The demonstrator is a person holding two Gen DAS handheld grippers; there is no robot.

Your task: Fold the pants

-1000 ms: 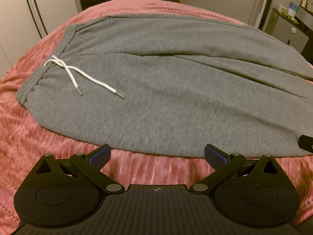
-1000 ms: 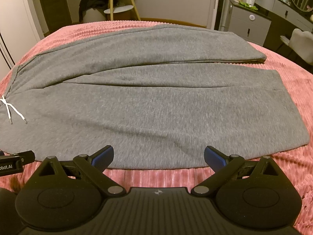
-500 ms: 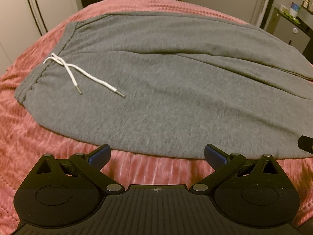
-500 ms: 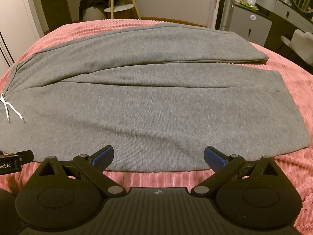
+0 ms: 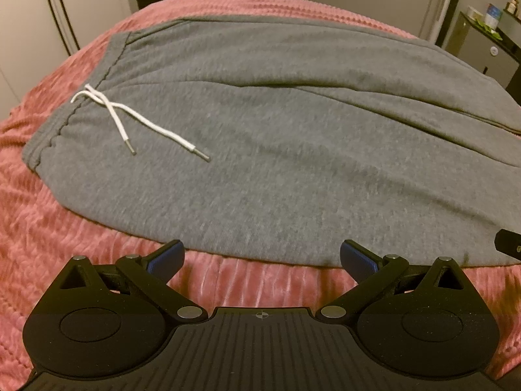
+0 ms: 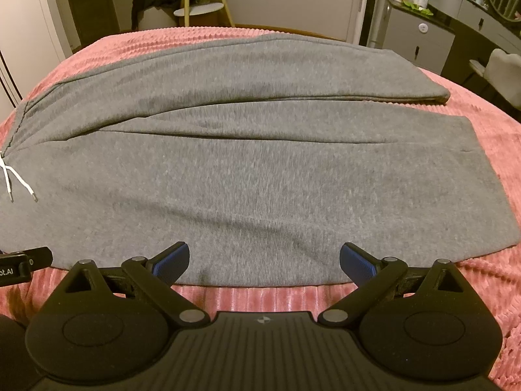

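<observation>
1. The left gripper (image 5: 260, 256) and right gripper (image 6: 264, 259) both hovered with jaws spread wide, empty.
2. Just ahead lay the near edge of the grey pants (image 6: 254, 189), flat on the bed (image 6: 488, 150).
3. Their long axis ran left-right: waistband nearer the left gripper, leg hems nearer the right.

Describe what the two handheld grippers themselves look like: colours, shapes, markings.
Both match. The left gripper and right gripper have matte black bodies with a ribbed central plate, two round discs at the sides, triangular cut-out links and silver pivot pins. The jaws carry blue ribbed pads. A small crosshair mark sits on the left plate, a small white logo on the right. No cables or sleeves show.
</observation>
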